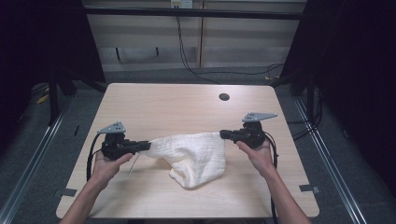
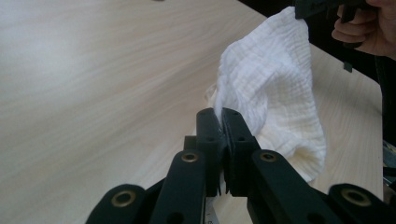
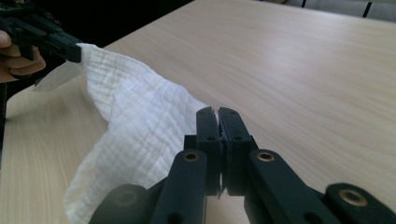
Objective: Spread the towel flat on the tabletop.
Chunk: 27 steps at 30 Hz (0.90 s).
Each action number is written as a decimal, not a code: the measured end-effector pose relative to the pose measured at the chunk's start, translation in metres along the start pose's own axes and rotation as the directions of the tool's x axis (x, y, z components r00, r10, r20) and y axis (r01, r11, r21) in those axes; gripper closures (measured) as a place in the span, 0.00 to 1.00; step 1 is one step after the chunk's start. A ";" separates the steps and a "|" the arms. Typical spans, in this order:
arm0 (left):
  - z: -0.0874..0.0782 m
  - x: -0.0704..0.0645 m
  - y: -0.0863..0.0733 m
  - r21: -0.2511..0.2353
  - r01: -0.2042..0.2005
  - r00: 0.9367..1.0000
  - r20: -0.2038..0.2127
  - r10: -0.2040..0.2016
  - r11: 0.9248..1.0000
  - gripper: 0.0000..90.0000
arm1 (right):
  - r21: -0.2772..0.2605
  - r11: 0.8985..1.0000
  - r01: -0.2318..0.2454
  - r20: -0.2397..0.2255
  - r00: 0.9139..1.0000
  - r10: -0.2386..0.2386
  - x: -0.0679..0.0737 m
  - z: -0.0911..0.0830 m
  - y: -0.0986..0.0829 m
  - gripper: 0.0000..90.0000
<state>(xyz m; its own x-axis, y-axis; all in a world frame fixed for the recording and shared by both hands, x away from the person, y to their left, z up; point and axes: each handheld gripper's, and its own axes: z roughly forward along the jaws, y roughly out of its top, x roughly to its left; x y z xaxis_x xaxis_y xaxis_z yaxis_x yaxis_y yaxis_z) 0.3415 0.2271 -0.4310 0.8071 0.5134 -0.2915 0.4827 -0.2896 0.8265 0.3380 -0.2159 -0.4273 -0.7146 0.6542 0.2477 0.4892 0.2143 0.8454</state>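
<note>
A white crinkled cloth [image 1: 191, 151] is held up over the light wooden table [image 1: 177, 107], stretched between both grippers, its lower fold sagging onto the tabletop. My left gripper [image 1: 148, 145] is shut on the cloth's left corner; in the left gripper view its jaws [image 2: 221, 114] pinch the cloth [image 2: 275, 88] edge. My right gripper [image 1: 222, 134] is shut on the right corner; in the right gripper view the cloth [image 3: 135, 126] hangs off to the left of the closed gripper [image 3: 218, 113]. The left gripper [image 3: 70, 51] also appears far off in that view.
A dark round hole [image 1: 224, 97] sits near the table's far edge. Cables [image 1: 187, 56] trail across the floor behind the table. Dark curtains flank both sides. A thin pale tag [image 1: 134, 163] dangles below the left gripper.
</note>
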 end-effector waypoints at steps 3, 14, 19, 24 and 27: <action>-0.001 -0.002 0.009 -0.010 -0.027 0.999 0.022 0.027 1.000 0.97 | -0.042 0.999 0.001 -0.002 1.000 -0.001 -0.002 -0.015 0.012 0.98; 0.003 0.003 0.025 -0.012 -0.020 1.000 -0.012 0.020 1.000 0.97 | -0.040 0.998 0.042 0.016 0.999 -0.041 -0.001 -0.032 0.039 0.98; 0.002 0.001 0.040 0.000 -0.051 0.999 -0.020 0.051 0.999 0.97 | -0.052 0.997 0.049 0.019 0.999 -0.048 -0.004 -0.040 0.051 0.98; 0.003 0.000 0.060 -0.002 -0.068 0.998 0.012 0.068 0.998 0.97 | -0.073 0.996 0.050 0.024 0.999 -0.048 -0.007 -0.045 0.063 0.99; 0.005 -0.003 0.069 -0.002 -0.098 0.995 -0.002 0.098 0.995 0.97 | -0.076 0.996 0.048 0.018 0.999 -0.047 -0.010 -0.048 0.071 0.99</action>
<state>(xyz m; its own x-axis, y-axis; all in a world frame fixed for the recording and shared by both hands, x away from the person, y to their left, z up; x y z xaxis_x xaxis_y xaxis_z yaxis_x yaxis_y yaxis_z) 0.3746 0.2015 -0.3753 0.8496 0.4845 -0.2083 0.4007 -0.3364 0.8522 0.3561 -0.2417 -0.3472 -0.7275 0.6564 0.1995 0.4153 0.1898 0.8897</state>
